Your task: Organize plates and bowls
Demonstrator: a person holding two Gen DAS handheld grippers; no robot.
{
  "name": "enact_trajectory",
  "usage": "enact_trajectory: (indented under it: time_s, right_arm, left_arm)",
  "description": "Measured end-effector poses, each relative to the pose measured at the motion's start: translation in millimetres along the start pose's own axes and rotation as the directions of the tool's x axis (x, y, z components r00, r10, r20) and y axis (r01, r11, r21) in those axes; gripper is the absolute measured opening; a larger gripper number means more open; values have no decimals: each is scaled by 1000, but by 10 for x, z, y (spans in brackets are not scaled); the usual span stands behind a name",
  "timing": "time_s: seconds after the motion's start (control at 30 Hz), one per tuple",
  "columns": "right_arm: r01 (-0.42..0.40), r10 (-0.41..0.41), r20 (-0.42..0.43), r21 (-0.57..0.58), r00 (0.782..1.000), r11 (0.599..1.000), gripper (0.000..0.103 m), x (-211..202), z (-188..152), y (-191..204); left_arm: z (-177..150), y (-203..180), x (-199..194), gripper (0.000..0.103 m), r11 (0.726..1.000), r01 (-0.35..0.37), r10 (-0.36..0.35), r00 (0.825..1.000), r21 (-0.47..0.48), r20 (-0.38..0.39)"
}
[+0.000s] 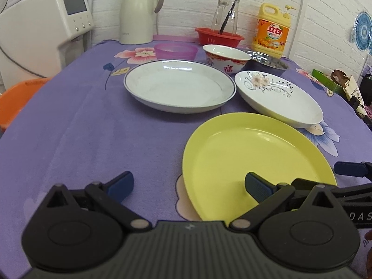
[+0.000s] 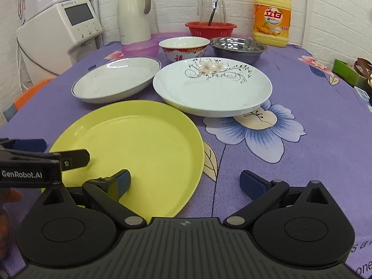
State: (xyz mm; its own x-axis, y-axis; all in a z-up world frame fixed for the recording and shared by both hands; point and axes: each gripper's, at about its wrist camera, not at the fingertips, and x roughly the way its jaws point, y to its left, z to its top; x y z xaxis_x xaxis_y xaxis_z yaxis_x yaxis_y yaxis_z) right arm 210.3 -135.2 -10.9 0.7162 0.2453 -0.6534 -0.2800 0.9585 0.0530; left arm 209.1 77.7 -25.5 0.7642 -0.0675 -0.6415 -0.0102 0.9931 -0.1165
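Plates and bowls unstacked on the desk [image 1: 93, 125]: yellow plate [image 1: 251, 160] nearest, bowls behind. Left gripper [image 1: 189, 186] and right gripper [image 2: 184, 181], fingers spread and empty, flank the yellow plate's near rim, probably to lift it first

Purple floral tablecloth [image 2: 302, 88] spread over the table. Along the white brick wall: cream thermal jug [image 2: 133, 14], glass pitcher [image 2: 212, 2] standing in a red colander [image 2: 210, 29], yellow detergent bottle [image 2: 272, 16]. White appliance with screen [image 2: 69, 25] at left. Green box [image 2: 346, 72] at right.
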Motion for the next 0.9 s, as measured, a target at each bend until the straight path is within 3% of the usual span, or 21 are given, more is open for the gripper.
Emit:
enact_trajectory:
  time_s: [0.13,0.23,0.3,0.33,0.4,0.43,0.53,0.63,0.9]
  right_arm:
    - [27,-24,43,-55,999,998,103,-38,7,82]
    - [-17,17,26,-22,1000,1000,103,32,-35,26]
    - [-26,27,37,-28,999,999,103,8,-48,31]
    - [-31,33,42,-25,999,999,95,3,-51,40]
    - [-28,29,47,-27,998,999,93,-6,-61,97]
    - [-34,35,45,-26,998,999,94,-11,-63,132]
    - [-15,17,49,-55,999,998,94,-63,-78,292]
    - [-60,63,61,-54,996,997,94,-123,-61,379]
    - [-136,144,52,-128,988,982,99,-43,-10,828]
  left_arm:
    - [15,-6,-14,90,999,37,-37,999,-11,6]
    - [-8,-83,-5,80,999,-14,14,1000,32,16]
    - [-33,-117,-14,68,998,-28,26,999,52,31]
    - [-28,-115,-19,63,999,-8,7,999,43,32]
    - [-17,-138,-27,50,999,18,-20,999,43,29]
    - [-17,-154,-35,49,998,41,-42,999,43,24]
    - [-42,-116,-93,48,1000,18,-18,1000,25,23]
    - [-60,98,-192,48,999,30,-30,1000,-38,8]
    - [-91,451,-397,48,995,-75,77,997,-62,24]
